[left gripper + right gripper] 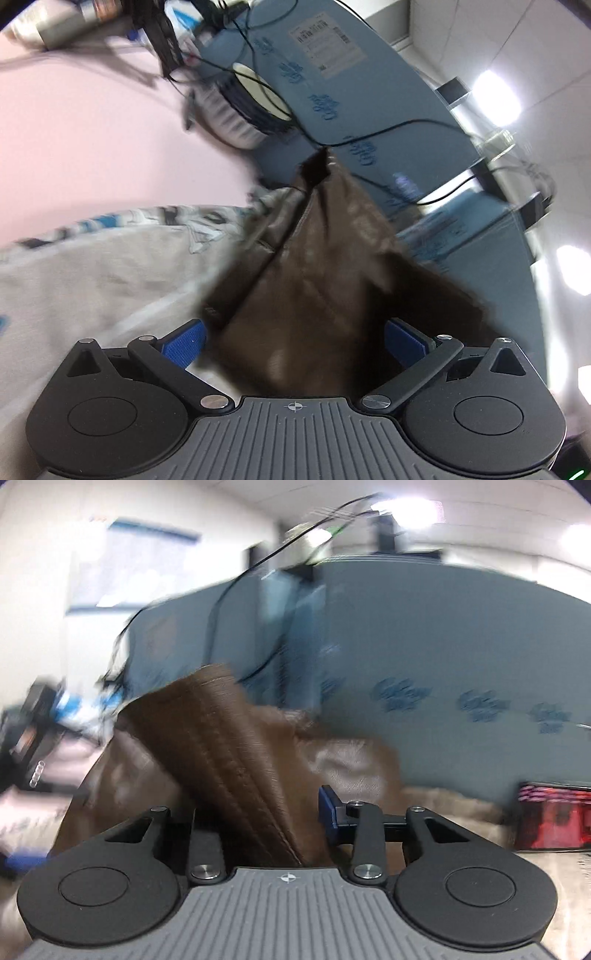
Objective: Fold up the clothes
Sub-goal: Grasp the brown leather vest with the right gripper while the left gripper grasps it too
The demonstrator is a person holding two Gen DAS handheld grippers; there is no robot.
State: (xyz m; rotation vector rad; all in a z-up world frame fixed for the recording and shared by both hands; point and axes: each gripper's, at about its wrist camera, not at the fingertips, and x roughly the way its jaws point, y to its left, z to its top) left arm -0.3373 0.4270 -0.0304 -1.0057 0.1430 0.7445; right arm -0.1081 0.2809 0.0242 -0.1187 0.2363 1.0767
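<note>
A brown leather garment (317, 266) hangs lifted and creased, its stitched hem (236, 760) upward.

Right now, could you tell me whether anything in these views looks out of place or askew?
Mostly the brown garment: it hangs bunched and twisted between the grippers, not spread flat. Behind it, loose black cables trail across the blue board.

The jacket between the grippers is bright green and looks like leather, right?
Not quite. The jacket is brown, not bright green. It does look like leather, and it sits between the fingers of both the left gripper and the right gripper. Both wrist views show the brown colour, and the right wrist view shows the stitched seam best.
</note>
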